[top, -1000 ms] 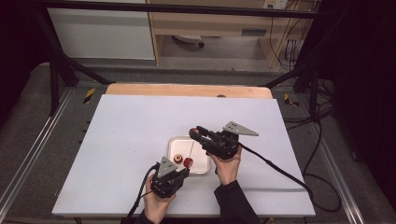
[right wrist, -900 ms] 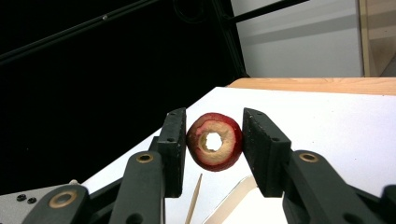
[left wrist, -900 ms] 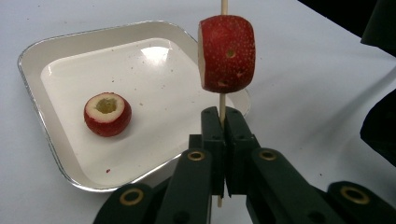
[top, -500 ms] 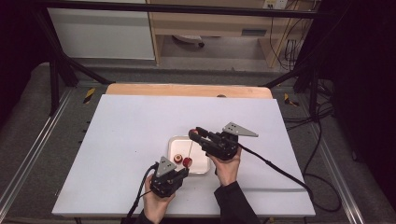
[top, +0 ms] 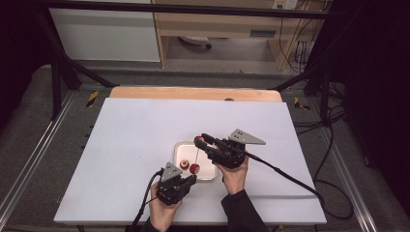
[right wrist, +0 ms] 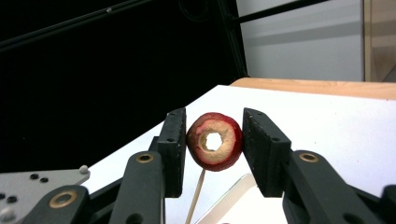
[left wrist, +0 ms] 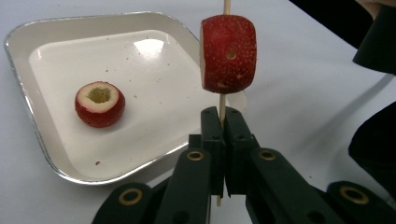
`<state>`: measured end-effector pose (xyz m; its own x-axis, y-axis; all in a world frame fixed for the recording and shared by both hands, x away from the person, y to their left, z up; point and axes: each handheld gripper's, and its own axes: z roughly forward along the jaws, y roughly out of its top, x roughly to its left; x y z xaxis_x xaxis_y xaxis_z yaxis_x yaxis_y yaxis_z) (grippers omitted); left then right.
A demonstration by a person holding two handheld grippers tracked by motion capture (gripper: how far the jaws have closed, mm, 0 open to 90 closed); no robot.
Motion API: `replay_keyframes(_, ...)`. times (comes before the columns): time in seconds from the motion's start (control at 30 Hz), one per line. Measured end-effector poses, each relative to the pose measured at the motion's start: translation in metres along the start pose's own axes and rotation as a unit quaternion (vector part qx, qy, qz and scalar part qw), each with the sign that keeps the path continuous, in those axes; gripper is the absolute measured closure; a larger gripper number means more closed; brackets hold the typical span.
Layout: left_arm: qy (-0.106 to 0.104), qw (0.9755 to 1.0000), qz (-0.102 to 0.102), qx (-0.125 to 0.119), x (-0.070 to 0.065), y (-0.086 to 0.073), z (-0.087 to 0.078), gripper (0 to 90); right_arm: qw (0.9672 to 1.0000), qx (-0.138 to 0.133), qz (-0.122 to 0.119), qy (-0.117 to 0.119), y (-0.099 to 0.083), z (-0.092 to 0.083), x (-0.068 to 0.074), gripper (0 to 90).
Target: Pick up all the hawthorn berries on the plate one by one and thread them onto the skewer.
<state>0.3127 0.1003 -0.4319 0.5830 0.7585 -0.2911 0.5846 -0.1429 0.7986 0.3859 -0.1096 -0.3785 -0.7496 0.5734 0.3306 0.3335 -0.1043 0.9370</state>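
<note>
Around the white tray (top: 211,169) the surface (top: 135,140) lies bare to the left, behind and to the right. Over the tray, an upright skewer (top: 196,155) with threaded fruit pieces (top: 194,168) blocks passage; one hollowed piece (top: 184,164) sits inside.

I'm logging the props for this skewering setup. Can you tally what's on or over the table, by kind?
Red fruit pieces: 3 (on the skewer, in the tray, in the right gripper)
Wooden skewer: 1
Tray: 1
Total: 5
</note>
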Motion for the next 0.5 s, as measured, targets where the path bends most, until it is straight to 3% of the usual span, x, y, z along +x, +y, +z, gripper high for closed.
replay_keyframes(0.2, -0.004, 0.9997, -0.023, -0.003, -0.0017, -0.0007, -0.0002, 88.5, 0.9997, -0.009, -0.022, -0.002, -0.0015, -0.0012, 0.0022, 61.7)
replay_keyframes(0.33, 0.0, 0.9995, -0.031, 0.0, -0.0004, -0.0017, 0.0006, 88.5, 0.9999, -0.006, -0.015, -0.003, -0.0025, -0.0006, 0.0023, 61.7)
replay_keyframes(0.5, -0.007, 0.9994, -0.032, -0.008, -0.0012, -0.0014, -0.0006, 88.5, 0.9999, -0.003, 0.011, 0.0, -0.0028, 0.001, 0.001, 61.8)
